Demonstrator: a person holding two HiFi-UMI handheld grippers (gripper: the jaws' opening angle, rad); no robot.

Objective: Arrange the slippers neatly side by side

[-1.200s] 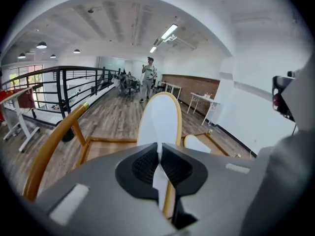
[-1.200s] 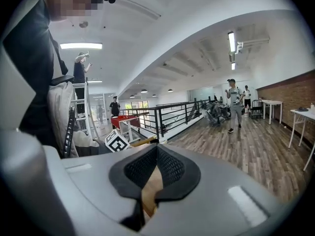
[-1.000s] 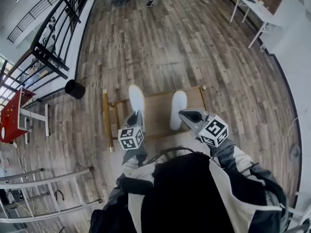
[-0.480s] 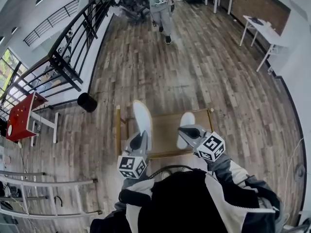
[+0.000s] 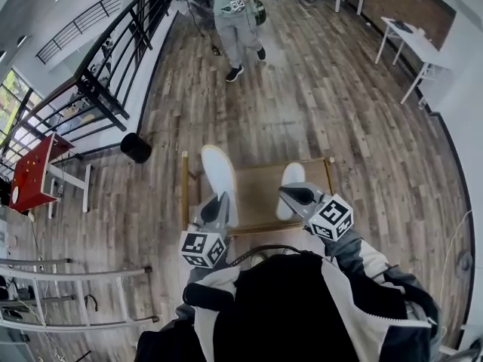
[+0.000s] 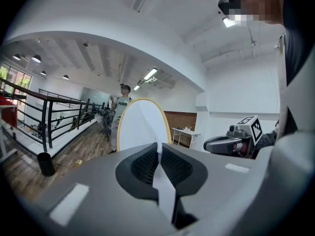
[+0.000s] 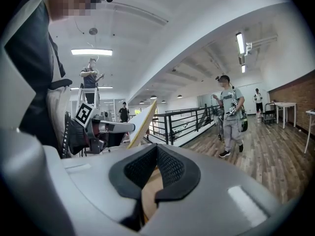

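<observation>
Two white slippers with tan rims are over a low wooden table [image 5: 256,173]. The left slipper [image 5: 219,173] stands upright in the left gripper view [image 6: 142,124], with my left gripper [image 5: 219,202] [image 6: 158,149] shut on its lower end. The right slipper [image 5: 291,179] lies over the table's right part. My right gripper [image 5: 290,193] [image 7: 156,151] is shut at its near end, with a tan strip of it pinched between the jaws [image 7: 150,191]. The right gripper view shows the left slipper [image 7: 142,124] edge-on; the rest of the right slipper is hidden there.
A person in grey [image 5: 235,21] walks on the wooden floor beyond the table. A black bin [image 5: 136,148] and a black railing [image 5: 98,81] are at the left, a red table [image 5: 26,179] further left. White tables [image 5: 411,40] stand at the back right. A ladder [image 5: 75,274] lies near left.
The head view has tilted up, bringing the walking person into sight and closer. Both grippers keep their hold; the left slipper now stands higher and longer in view.
</observation>
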